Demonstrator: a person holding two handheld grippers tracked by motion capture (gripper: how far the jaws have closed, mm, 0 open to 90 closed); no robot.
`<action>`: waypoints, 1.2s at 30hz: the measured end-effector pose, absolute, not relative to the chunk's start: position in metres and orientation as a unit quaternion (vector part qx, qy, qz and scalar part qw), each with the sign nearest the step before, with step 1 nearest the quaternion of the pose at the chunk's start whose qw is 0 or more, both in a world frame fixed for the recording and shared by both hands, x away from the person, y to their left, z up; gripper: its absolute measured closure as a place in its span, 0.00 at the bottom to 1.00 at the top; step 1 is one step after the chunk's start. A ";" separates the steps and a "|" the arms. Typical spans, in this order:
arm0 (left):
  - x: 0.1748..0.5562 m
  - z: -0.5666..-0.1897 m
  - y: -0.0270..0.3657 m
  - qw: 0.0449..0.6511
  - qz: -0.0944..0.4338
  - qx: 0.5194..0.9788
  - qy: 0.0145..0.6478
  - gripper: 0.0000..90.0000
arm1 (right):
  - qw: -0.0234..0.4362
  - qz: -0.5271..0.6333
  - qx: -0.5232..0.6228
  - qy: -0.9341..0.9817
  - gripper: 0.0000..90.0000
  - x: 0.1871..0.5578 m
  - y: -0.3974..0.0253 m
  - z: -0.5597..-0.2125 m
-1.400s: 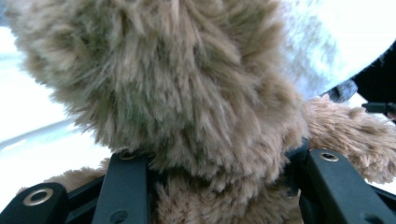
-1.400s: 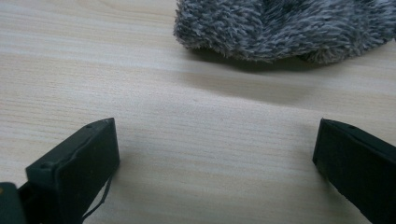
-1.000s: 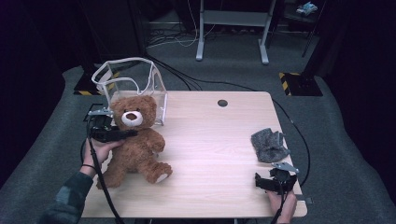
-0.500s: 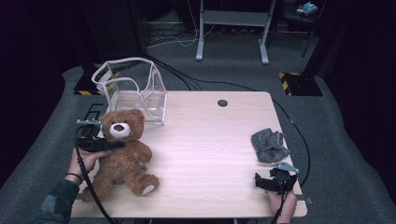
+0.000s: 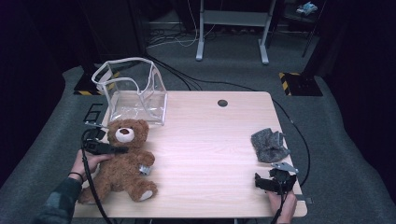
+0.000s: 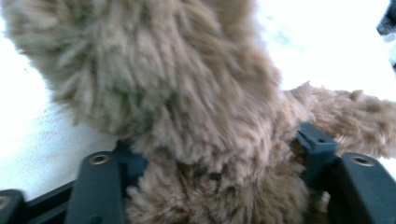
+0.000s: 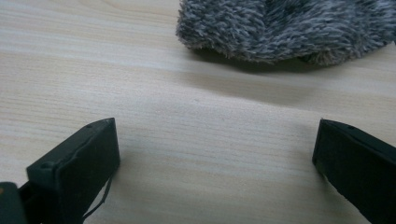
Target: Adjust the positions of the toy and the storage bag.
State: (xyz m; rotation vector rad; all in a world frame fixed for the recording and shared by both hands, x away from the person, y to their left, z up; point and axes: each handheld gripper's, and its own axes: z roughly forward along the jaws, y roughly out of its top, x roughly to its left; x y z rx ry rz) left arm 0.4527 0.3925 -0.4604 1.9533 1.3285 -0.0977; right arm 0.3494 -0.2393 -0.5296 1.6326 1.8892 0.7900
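Teddy bear (image 5: 123, 161) sits slumped at the near-left corner of the table (image 5: 210, 140), just in front of the clear bag (image 5: 133, 91), which stands open at the far-left edge. Left gripper (image 5: 114, 150) has it around the neck/upper body from the bear's side; in the left gripper view both jaws are pressed into brown fur (image 6: 196, 116), so it's clamped on the bear. Right gripper (image 5: 273, 182) rests at the near-right corner, jaws wide apart over bare wood, holding nothing; grey fuzzy cloth (image 5: 268, 145) lies just beyond it. Judgement: likely goal is bear into bag. Risks: grip is on soft plush, so fur can compress and slip out once the weight hangs. Bear looks about as wide as the bag mouth, so legs may snag the rim. Bag is light and unsupported, so a push could tip or slide it. Right gripper is well apart from the bag, so no bracing available yet.
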 end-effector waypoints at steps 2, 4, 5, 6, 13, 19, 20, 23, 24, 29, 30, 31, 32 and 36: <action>0.453 -0.460 0.393 0.377 -0.034 0.763 0.523 0.28 | 0.257 0.290 0.598 0.701 0.00 0.349 -0.239 -0.529; 0.451 -0.459 0.391 0.376 -0.029 0.757 0.534 0.22 | 0.255 0.292 0.599 0.701 0.00 0.349 -0.239 -0.529; 0.451 -0.458 0.391 0.377 -0.022 0.757 0.534 0.22 | 0.254 0.291 0.596 0.704 0.00 0.349 -0.239 -0.529; 0.449 -0.457 0.390 0.377 -0.019 0.754 0.537 0.17 | 0.252 0.294 0.592 0.707 0.00 0.348 -0.238 -0.529; 0.440 -0.439 0.393 0.383 0.029 0.741 0.550 0.12 | 0.246 0.294 0.591 0.710 0.00 0.349 -0.239 -0.529; 0.435 -0.414 0.389 0.397 0.071 0.735 0.545 0.05 | 0.244 0.296 0.590 0.711 0.00 0.350 -0.239 -0.529; 0.434 -0.410 0.388 0.401 0.078 0.732 0.545 0.05 | 0.244 0.296 0.590 0.711 0.00 0.350 -0.239 -0.529; 0.436 -0.400 0.383 0.408 0.096 0.729 0.542 0.04 | 0.245 0.296 0.589 0.711 0.00 0.349 -0.239 -0.529; 0.436 -0.395 0.381 0.407 0.099 0.728 0.542 0.04 | 0.245 0.296 0.589 0.711 0.00 0.349 -0.239 -0.529; 0.442 -0.379 0.369 0.413 0.128 0.723 0.538 0.00 | 0.244 0.298 0.589 0.711 0.00 0.349 -0.239 -0.530; 0.443 -0.376 0.366 0.415 0.136 0.722 0.536 0.00 | 0.244 0.298 0.589 0.711 0.00 0.349 -0.239 -0.530; 0.444 -0.372 0.364 0.415 0.139 0.725 0.532 0.00 | 0.244 0.298 0.589 0.711 0.00 0.349 -0.239 -0.530; 0.446 -0.370 0.361 0.419 0.143 0.721 0.533 0.00 | 0.244 0.299 0.589 0.710 0.00 0.349 -0.239 -0.530; 0.454 -0.362 0.352 0.419 0.145 0.732 0.517 0.00 | 0.245 0.299 0.587 0.712 0.00 0.350 -0.240 -0.530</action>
